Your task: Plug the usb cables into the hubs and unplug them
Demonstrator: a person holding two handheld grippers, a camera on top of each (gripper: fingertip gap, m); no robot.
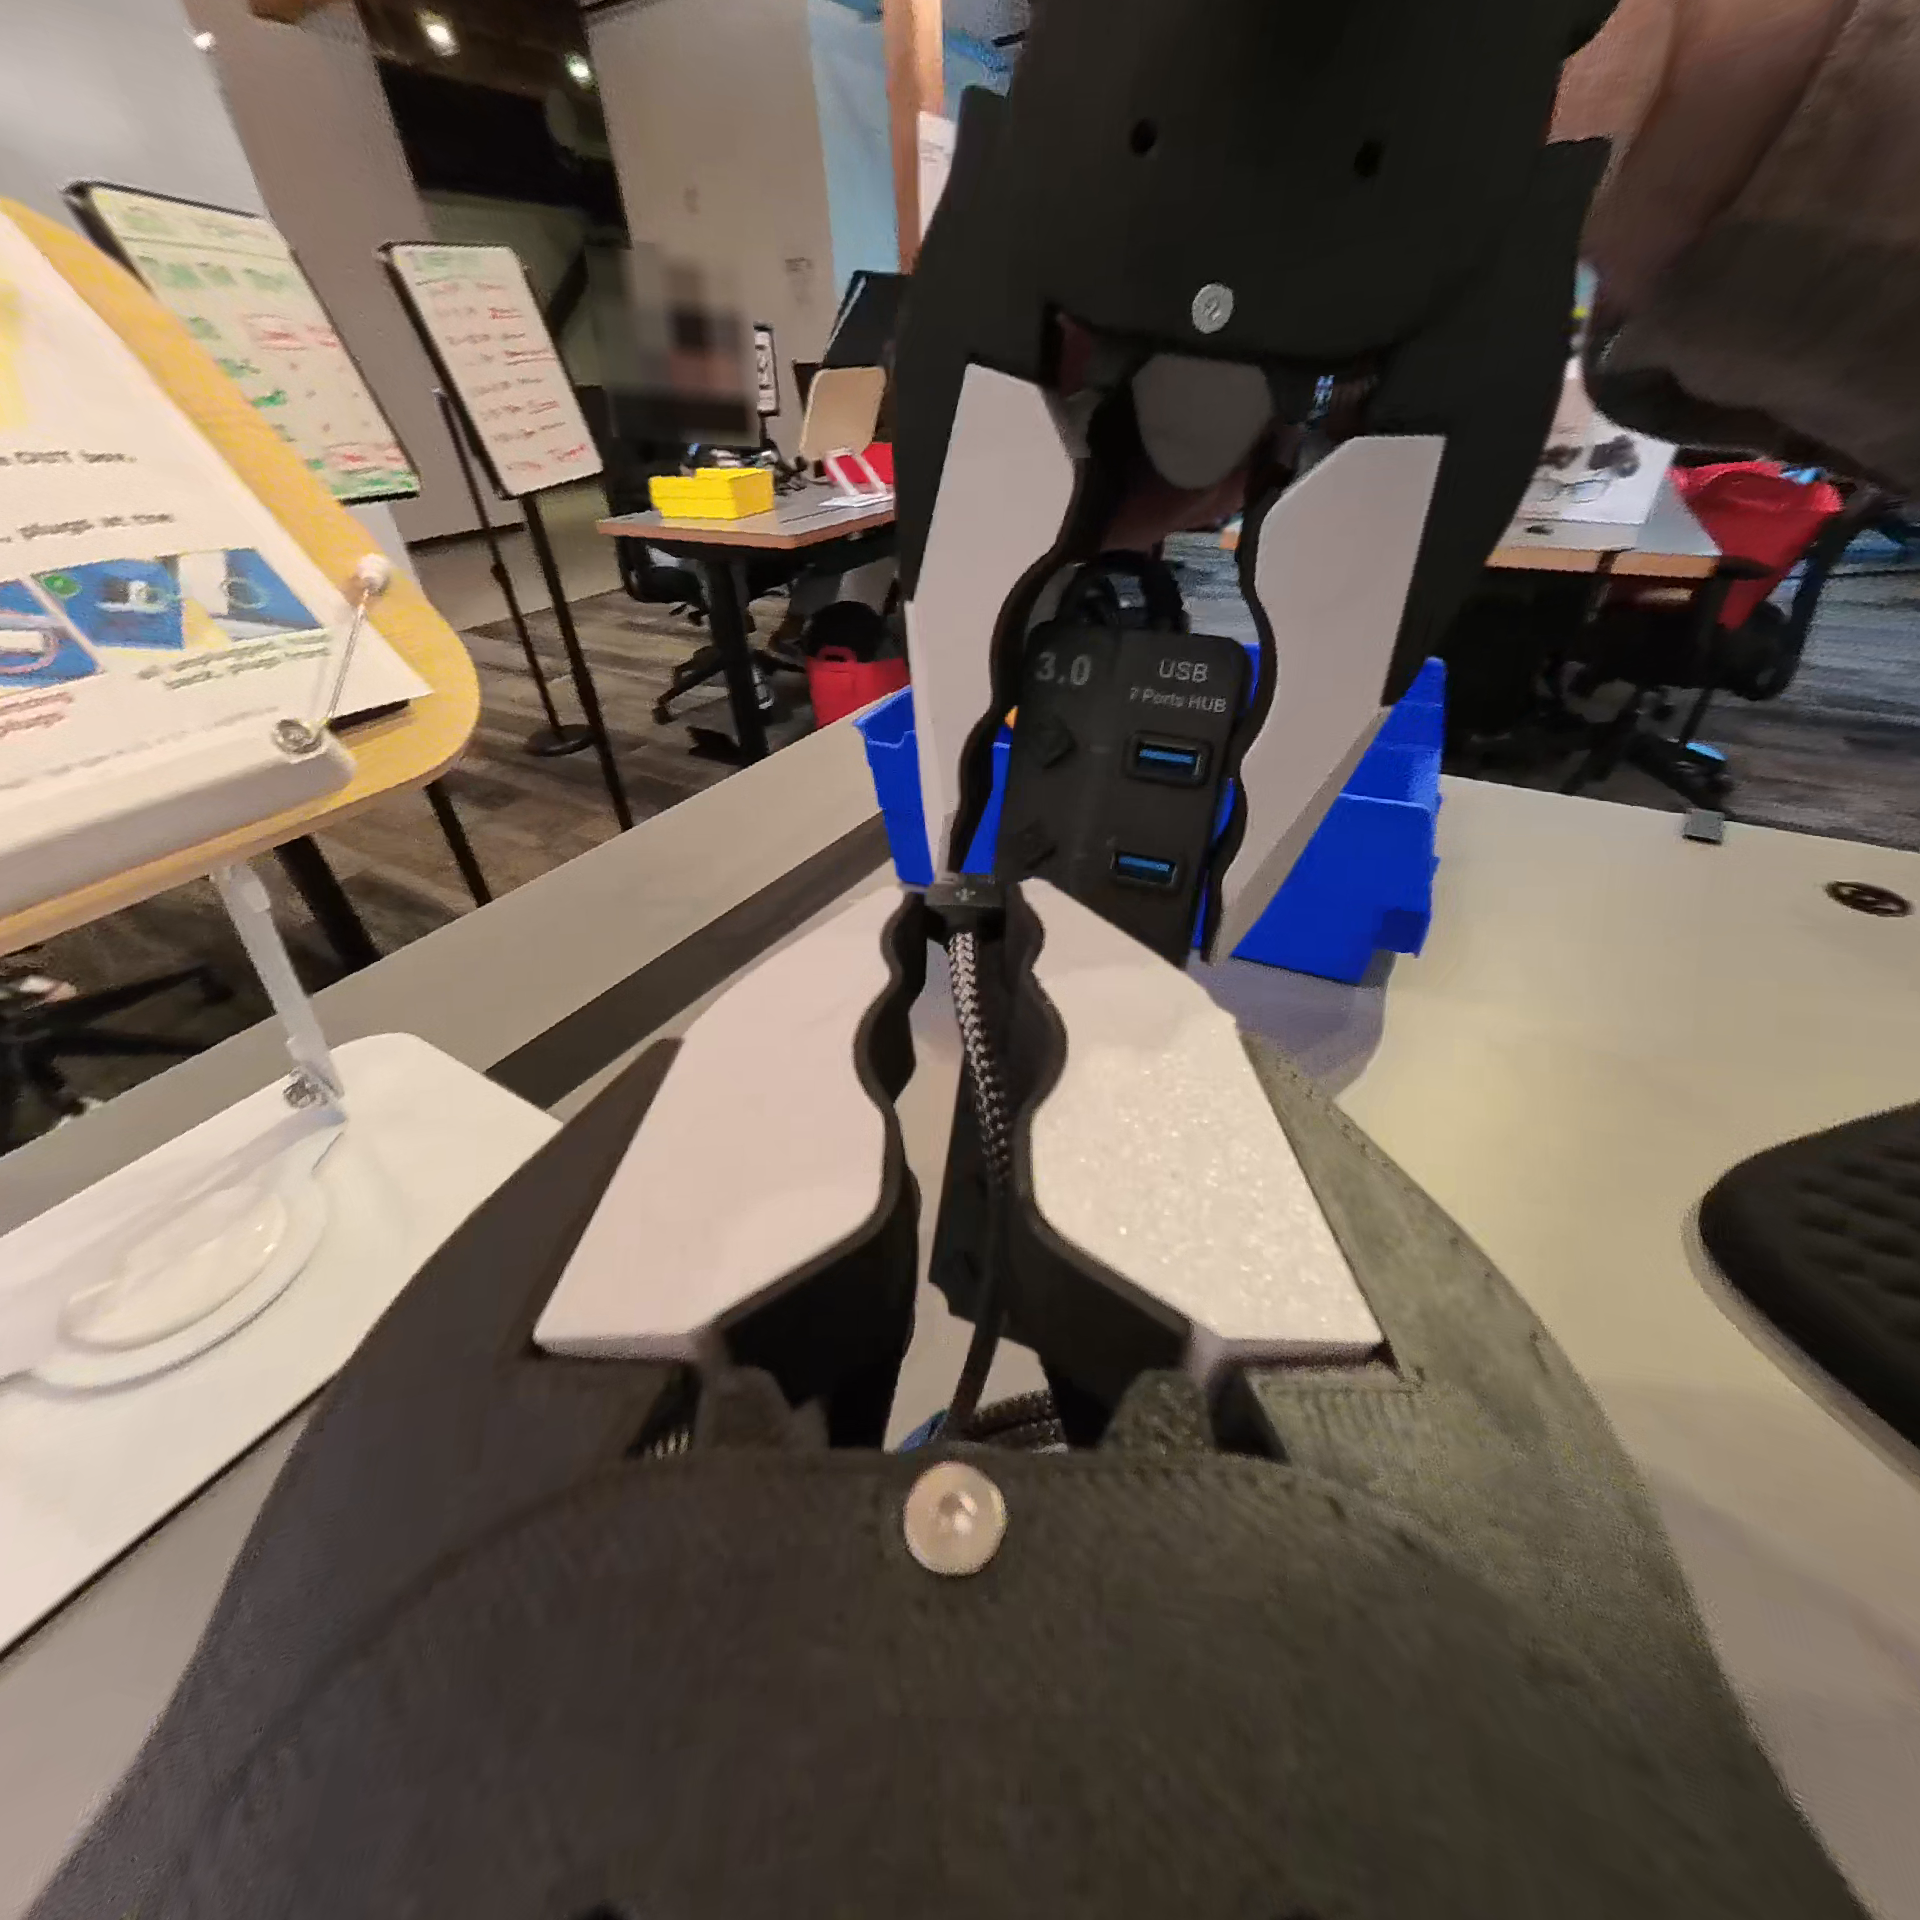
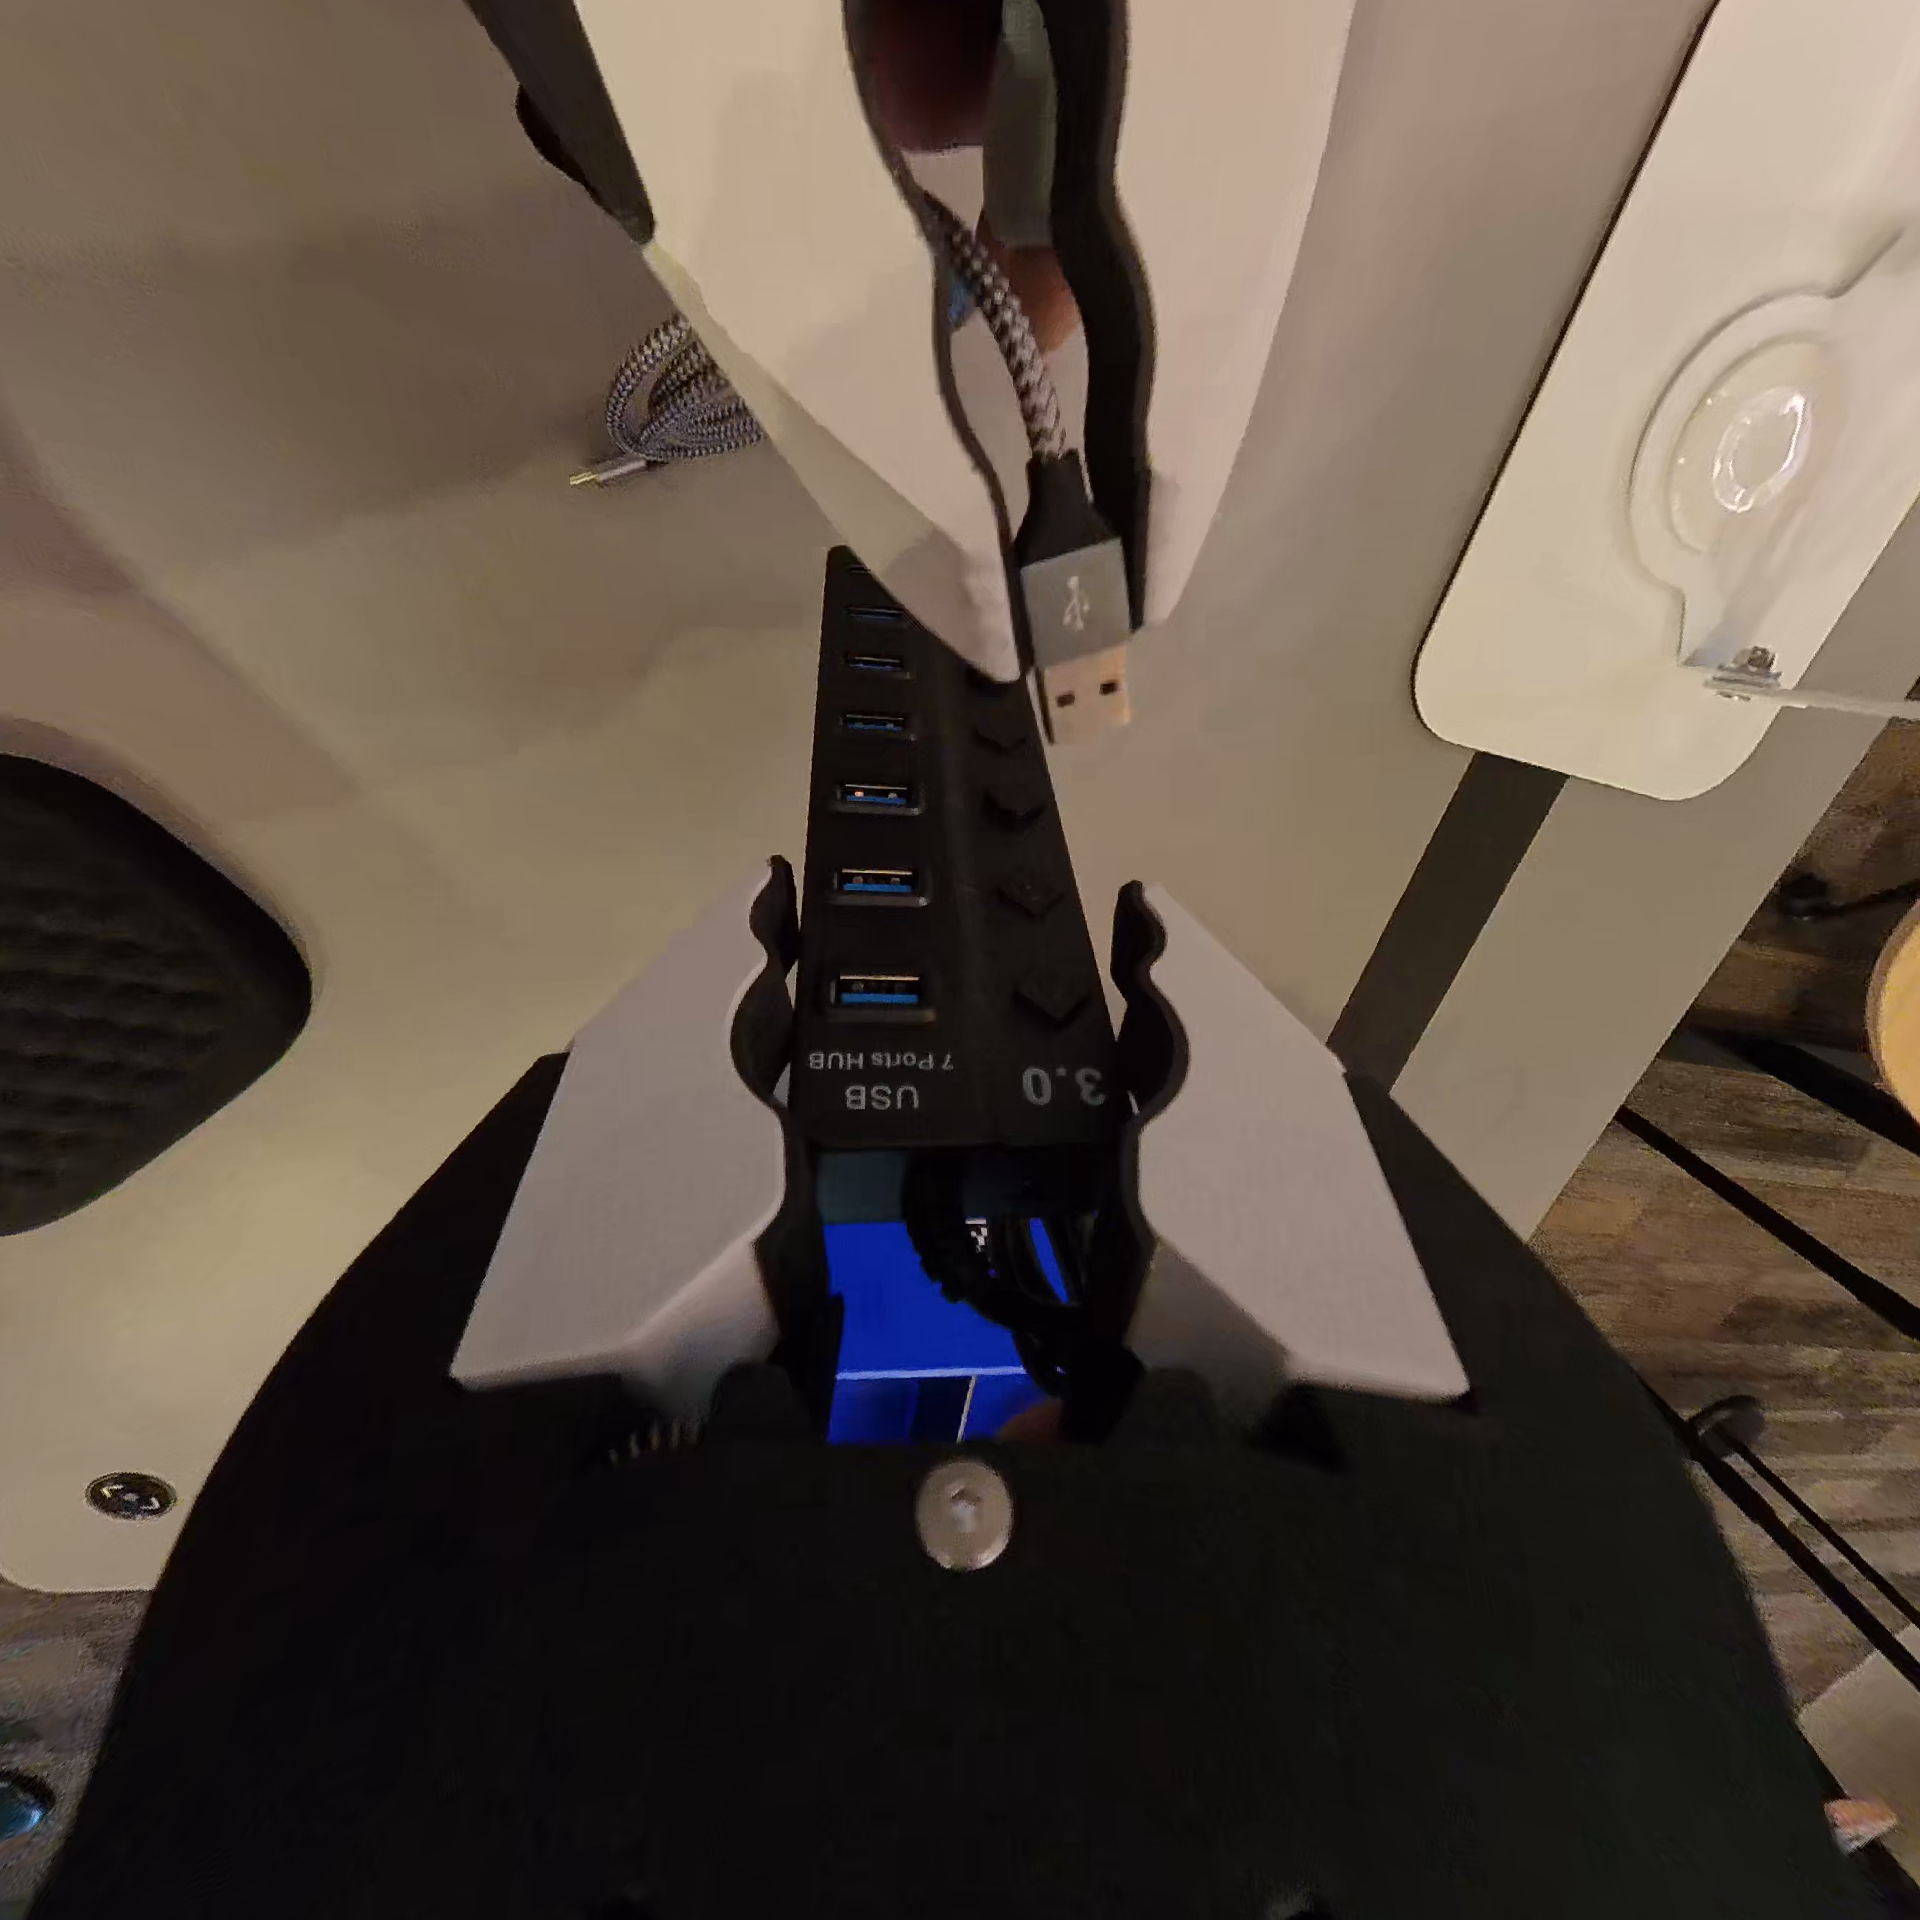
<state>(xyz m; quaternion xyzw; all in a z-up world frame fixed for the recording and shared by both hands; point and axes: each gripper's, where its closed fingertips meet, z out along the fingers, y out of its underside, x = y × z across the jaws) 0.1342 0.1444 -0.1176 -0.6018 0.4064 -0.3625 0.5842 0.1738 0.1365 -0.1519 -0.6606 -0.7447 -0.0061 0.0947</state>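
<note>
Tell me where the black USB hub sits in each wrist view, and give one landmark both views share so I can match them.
Left wrist view: the hub is at centre, upright, clamped in the right tool, with the left tool just below it.
Right wrist view: the hub runs up the centre from between the right tool's fingers.
Shared landmark: the braided cable's USB plug, held in the left tool.

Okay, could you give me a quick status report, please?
Left gripper shut on USB cable, plug bare, unplugged. Right gripper shut on black hub. Plug hovering by hub's button side; ports unobstructed.
</note>
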